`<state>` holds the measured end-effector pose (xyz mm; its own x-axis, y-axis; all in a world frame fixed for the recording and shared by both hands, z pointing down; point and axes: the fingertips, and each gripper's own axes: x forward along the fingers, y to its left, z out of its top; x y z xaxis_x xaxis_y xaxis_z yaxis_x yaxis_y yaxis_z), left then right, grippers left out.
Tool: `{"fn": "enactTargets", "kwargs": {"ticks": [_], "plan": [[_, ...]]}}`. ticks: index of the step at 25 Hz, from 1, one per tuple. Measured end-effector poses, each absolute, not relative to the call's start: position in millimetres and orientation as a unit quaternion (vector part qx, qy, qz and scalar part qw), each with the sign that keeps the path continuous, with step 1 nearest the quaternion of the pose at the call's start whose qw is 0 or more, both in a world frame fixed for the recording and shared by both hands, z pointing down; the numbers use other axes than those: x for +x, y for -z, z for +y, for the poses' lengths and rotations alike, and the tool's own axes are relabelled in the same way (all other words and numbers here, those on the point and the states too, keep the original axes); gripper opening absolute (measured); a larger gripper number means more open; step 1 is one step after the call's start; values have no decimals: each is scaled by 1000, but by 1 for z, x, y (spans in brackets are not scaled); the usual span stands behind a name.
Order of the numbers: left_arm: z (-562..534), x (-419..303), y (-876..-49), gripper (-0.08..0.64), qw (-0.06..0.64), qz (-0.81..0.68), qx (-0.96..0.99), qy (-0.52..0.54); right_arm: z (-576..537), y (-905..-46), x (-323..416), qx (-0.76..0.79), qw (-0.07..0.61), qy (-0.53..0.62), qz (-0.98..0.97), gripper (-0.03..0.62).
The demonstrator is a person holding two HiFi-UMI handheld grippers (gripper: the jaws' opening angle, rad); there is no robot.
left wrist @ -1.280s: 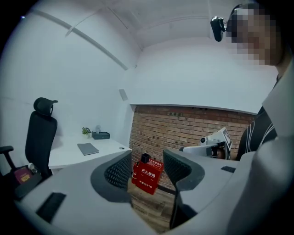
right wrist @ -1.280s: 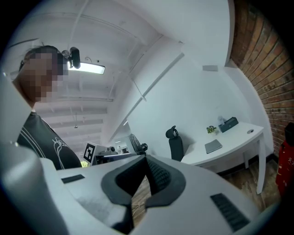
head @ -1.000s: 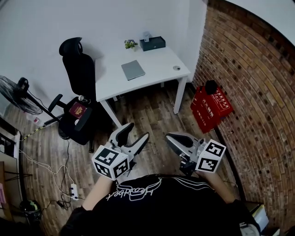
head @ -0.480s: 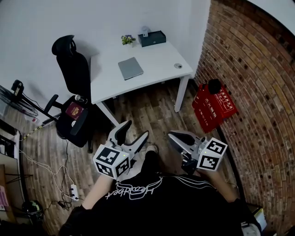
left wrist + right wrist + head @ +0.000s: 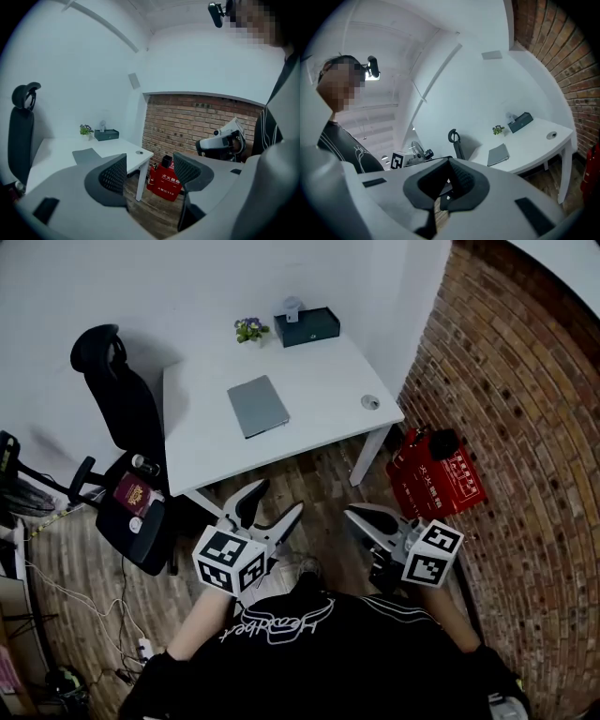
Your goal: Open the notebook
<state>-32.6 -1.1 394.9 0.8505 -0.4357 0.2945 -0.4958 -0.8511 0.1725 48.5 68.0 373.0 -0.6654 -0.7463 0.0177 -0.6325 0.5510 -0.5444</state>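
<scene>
Head view overhead, steep; gripper views forward (sharing desk (image 5: 328, 381), notebook (image 5: 258, 406)).

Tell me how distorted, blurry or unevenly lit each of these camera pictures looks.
Head view: fisheye bows the brick wall into an arc; the white table is evenly lit and sharp. Left gripper view: black vignette at the corners, the fingers loom oversized up close. Right gripper view: same vignette, straight edges bent, notebook small but crisp.

Grey notebook (image 5: 258, 406), closed, flat on white desk (image 5: 323, 381)
</scene>
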Motion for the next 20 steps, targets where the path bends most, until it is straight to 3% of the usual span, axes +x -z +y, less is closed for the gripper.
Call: {"fn": "enactTargets", "kwargs": {"ticks": [9,20], "plan": [[-114,-13,-423,313,139,-231,952,-148,-49,-376,59,-389,95,268,876,0],[-190,5,-459,313,133,-284,929,-198,-100,-398,87,-399,90,293,864,0]]}}
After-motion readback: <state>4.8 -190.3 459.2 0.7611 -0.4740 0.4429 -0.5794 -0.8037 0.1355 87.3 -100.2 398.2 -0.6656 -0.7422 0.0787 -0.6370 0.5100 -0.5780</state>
